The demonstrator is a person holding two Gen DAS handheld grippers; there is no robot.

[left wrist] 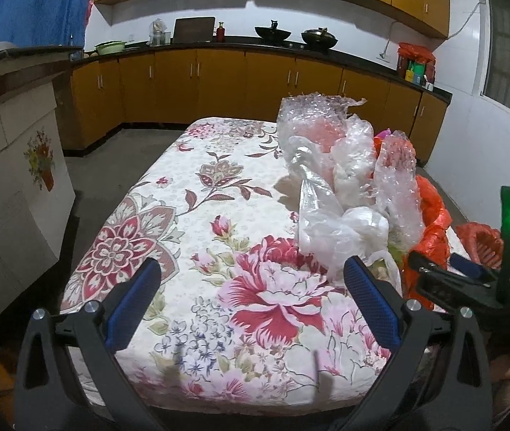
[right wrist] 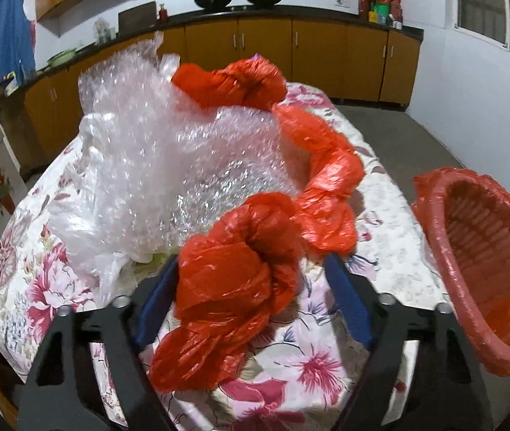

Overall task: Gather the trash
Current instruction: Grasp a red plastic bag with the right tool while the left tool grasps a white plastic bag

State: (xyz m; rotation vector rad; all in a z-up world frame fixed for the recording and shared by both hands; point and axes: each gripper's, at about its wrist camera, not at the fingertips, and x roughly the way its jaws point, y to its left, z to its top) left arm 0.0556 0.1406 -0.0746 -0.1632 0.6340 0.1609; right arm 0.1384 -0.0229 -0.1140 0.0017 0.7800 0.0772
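A heap of clear bubble wrap (left wrist: 327,136) and thin clear plastic bags (left wrist: 337,230) lies on the floral table (left wrist: 197,186), right of centre. My left gripper (left wrist: 251,287) is open and empty, just left of the heap. In the right wrist view, the bubble wrap (right wrist: 154,136) sits behind a crumpled red plastic bag (right wrist: 240,269). My right gripper (right wrist: 255,280) is open with the red bag's near lump between its fingers, not clamped. A red basket lined with red plastic (right wrist: 485,262) stands at the right; it also shows in the left wrist view (left wrist: 481,240).
Orange kitchen cabinets (left wrist: 219,82) with a black counter run along the back wall, carrying woks (left wrist: 319,36) and jars. A white cabinet (left wrist: 10,186) stands left of the table. Grey floor lies around the table (right wrist: 416,143).
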